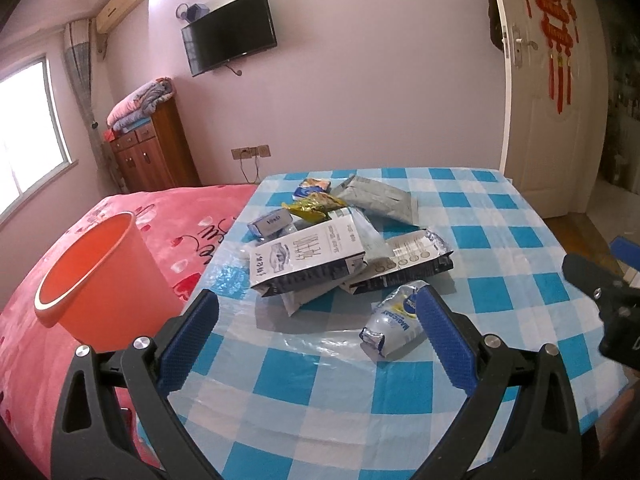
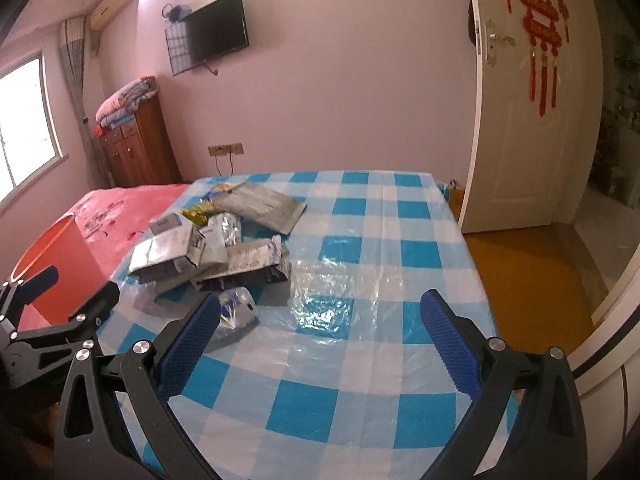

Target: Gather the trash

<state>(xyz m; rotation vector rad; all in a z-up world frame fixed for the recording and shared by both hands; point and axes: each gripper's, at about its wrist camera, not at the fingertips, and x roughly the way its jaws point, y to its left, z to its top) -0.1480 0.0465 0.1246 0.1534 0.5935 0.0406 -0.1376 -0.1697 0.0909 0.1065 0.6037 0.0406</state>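
Much of the heap of wrappers (image 1: pixel 340 240) hides itself: the packets overlap, so the lower ones show only corners, and most of the print is too small to read. The nearest piece, a crumpled clear-and-blue packet (image 1: pixel 394 326), is partly covered by one blue finger pad (image 1: pixel 440 336) of the left gripper (image 1: pixel 318 336), and I cannot tell whether pad and packet touch. The right gripper (image 2: pixel 320 336) shows in the left view only as a black piece cut off at the picture's edge.

The heap lies on a table under a blue-and-white checked cloth (image 1: pixel 500 280) with a glossy clear cover. Left of the heap, off the table's edge, an orange bin (image 1: pixel 100 276) stands with its open mouth tilted toward the heap, and behind the bin lies a pink bedspread (image 1: pixel 192 224). Beyond the heap are a wall-mounted television (image 1: pixel 230 32), a wooden cabinet (image 1: pixel 154 152) and a white door (image 1: pixel 560 112).

The crumpled packet's long axis runs from the heap toward the near table edge, its foil end nearest. The large white-and-black pouch (image 1: pixel 312 260) lies flat, its long side running across the table.

Both grippers have their fingers spread wide, holding nothing; the right one hovers over bare cloth right of the heap.
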